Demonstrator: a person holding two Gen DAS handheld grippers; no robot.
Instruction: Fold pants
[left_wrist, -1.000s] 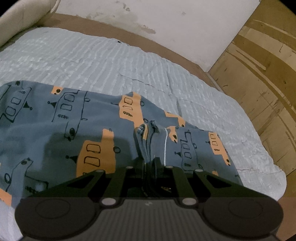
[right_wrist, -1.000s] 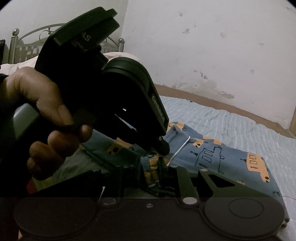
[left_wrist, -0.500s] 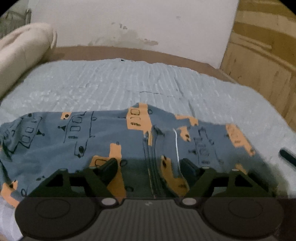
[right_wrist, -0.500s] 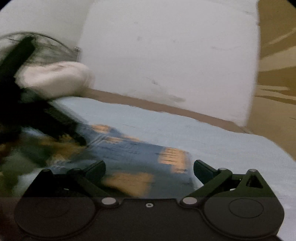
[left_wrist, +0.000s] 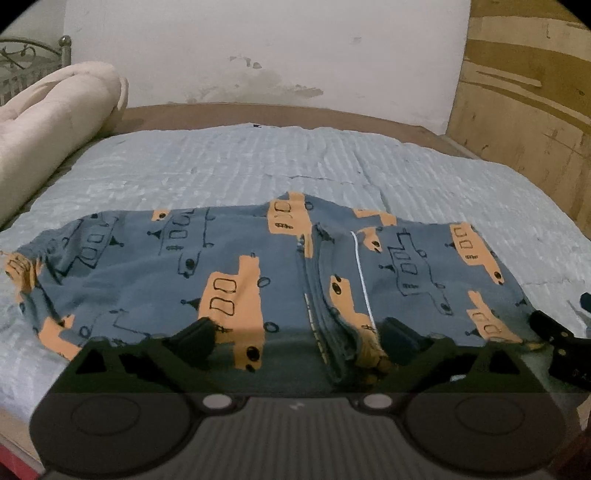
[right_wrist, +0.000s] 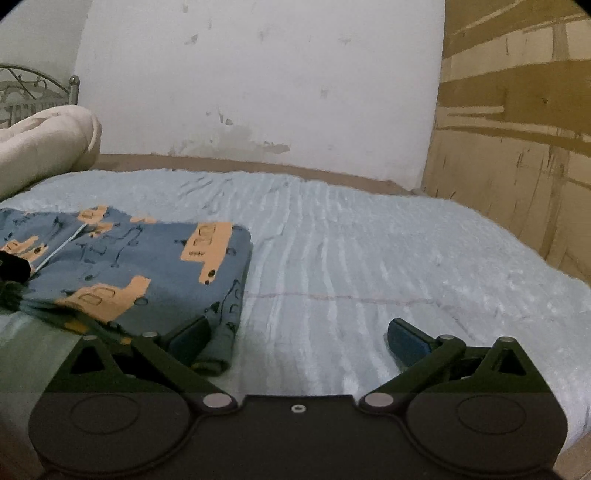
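The blue cloth pants with orange trucks (left_wrist: 236, 266) lie folded over on the pale blue bed cover (right_wrist: 388, 258). The left gripper (left_wrist: 295, 332) is opening wide over them and holds nothing, and the right gripper (right_wrist: 295, 336) is spread and empty. One more fold may be left.

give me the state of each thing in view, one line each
pants: folded over, flat on the bed, not held
left gripper: jaws opening, nothing gripped
right gripper: open, empty
bedspread: spread out, wrinkled
blanket: rolled up
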